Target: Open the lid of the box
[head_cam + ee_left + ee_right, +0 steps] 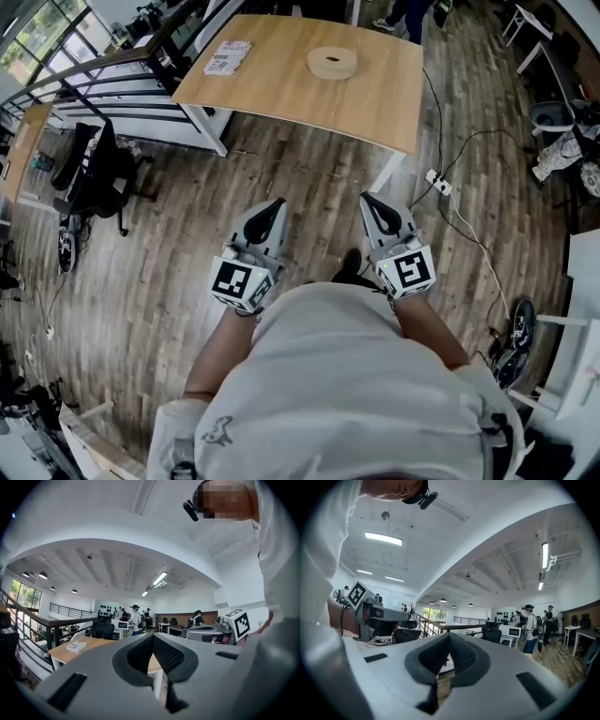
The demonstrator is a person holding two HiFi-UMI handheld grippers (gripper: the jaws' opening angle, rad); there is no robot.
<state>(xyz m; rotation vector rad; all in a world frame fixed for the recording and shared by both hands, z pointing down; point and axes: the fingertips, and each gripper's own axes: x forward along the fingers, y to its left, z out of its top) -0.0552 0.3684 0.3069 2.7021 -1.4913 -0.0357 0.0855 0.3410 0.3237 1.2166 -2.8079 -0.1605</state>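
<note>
Floor [309,178], wood planks, is seen as an open stretch between the person and the table [375,103], whose pale top is mostly bare, so the near edge is judged free for access. Both tools are held low and level in front of the body, side by side and pointed at the table. This is read as a ready pose, not a working one, since nothing is within reach. Left gripper [270,214]: jaws pressed together with nothing between the pads, as shown in its own view. Right gripper [377,204]: same, jaws closed together and empty. Closed jaws are judged fine for the approach but will need to be spread before the lid can be taken. Task is not yet started. Box [333,63] is set on the tabletop toward the far side, roughly mid-width, well apart from both grippers and flat on its base. It is seen as a low round container, light tan, close to the tabletop colour, with a small darker mark at the middle of the top. Lid appears to be on, but the seam between lid and body cannot be made out at this range. Printed packet [228,56] is lying to the box's left near the table corner, apart from it, so no obstruction is expected.
</note>
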